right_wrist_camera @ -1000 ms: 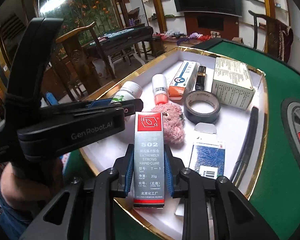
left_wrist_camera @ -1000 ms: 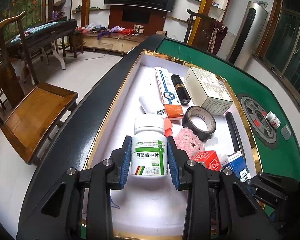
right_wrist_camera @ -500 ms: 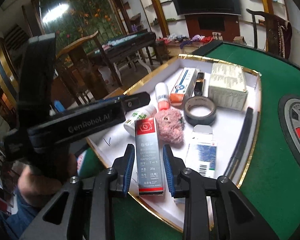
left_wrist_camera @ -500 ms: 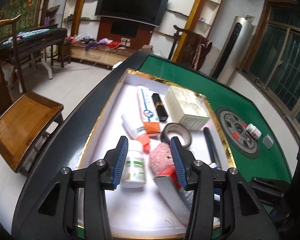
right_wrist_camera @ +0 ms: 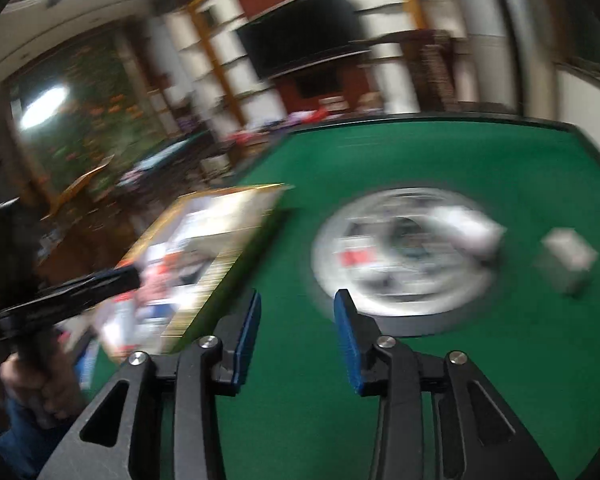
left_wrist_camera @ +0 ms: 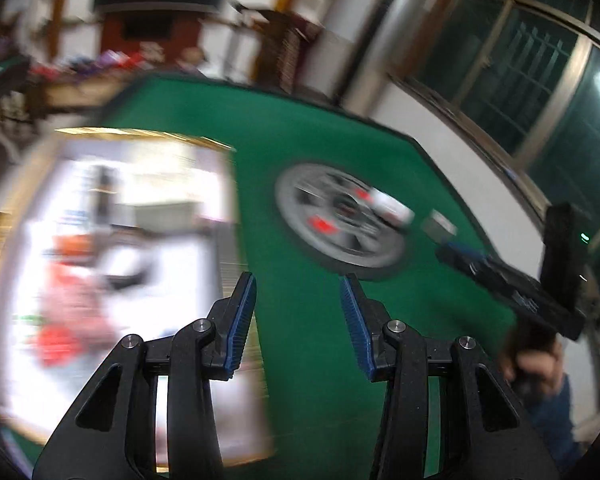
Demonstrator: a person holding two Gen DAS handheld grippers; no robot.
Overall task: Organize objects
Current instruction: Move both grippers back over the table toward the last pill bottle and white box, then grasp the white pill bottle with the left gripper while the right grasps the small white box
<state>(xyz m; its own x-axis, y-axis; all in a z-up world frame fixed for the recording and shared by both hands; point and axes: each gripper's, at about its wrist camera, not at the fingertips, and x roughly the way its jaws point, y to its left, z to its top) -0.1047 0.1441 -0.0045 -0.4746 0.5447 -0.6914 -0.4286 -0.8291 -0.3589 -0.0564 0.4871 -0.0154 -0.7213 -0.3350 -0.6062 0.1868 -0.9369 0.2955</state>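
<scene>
Left tool (left_wrist_camera: 298, 320): released, nothing between its pads, over green tabletop (left_wrist_camera: 320, 360) just beside the tray.
Right tool (right_wrist_camera: 296, 332): jaws opening, nothing between them, over bare felt.
Tray (left_wrist_camera: 32, 168): white, gold-rimmed, crowded with blurred objects; these look sorted already.
Left to do: small white bottle (right_wrist_camera: 470, 232) and grey block (right_wrist_camera: 566, 262) by the centre dial (right_wrist_camera: 400, 252) lie outside; likely next.

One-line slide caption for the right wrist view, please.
Motion-blurred view: empty right gripper, jaws opening, over the green table, white tray at left, round centre panel ahead.
</scene>
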